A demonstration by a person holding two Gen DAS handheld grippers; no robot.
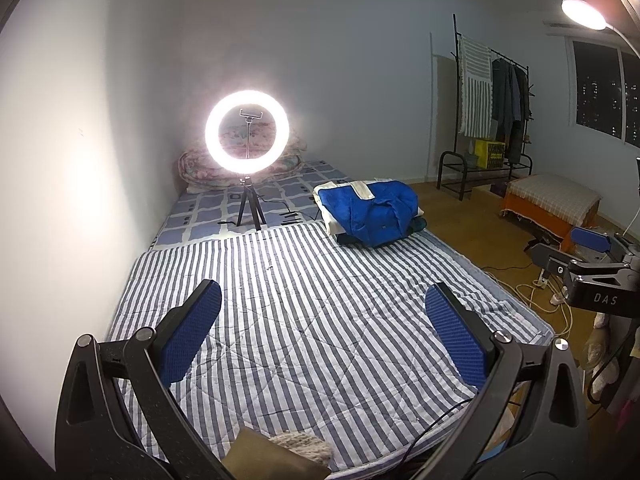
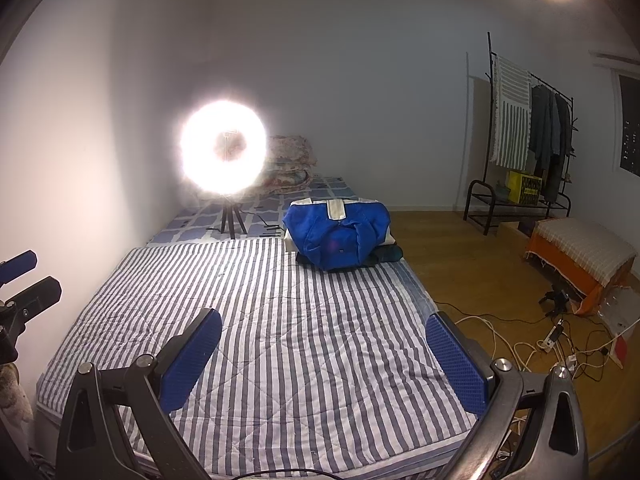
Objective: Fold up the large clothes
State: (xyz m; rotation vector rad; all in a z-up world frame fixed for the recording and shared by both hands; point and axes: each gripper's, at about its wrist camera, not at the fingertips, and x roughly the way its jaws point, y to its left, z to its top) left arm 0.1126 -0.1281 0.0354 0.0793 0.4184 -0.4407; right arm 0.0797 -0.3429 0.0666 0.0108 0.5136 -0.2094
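Note:
A folded blue and white garment (image 1: 370, 210) lies on top of a small stack of folded clothes at the far right of the striped bed cover (image 1: 304, 320); it also shows in the right wrist view (image 2: 340, 236). My left gripper (image 1: 323, 334) is open and empty, held above the near part of the striped bed cover. My right gripper (image 2: 324, 362) is open and empty, also above the striped bed cover (image 2: 272, 340). The right gripper shows at the right edge of the left wrist view (image 1: 592, 256). The left gripper shows at the left edge of the right wrist view (image 2: 22, 280).
A lit ring light on a tripod (image 1: 247, 128) stands on the bed beyond the striped cover, with a rolled floral quilt (image 1: 200, 168) behind it. A clothes rack (image 1: 496, 112), an orange-covered stool (image 1: 552, 204) and cables (image 2: 552, 340) are on the wooden floor at right.

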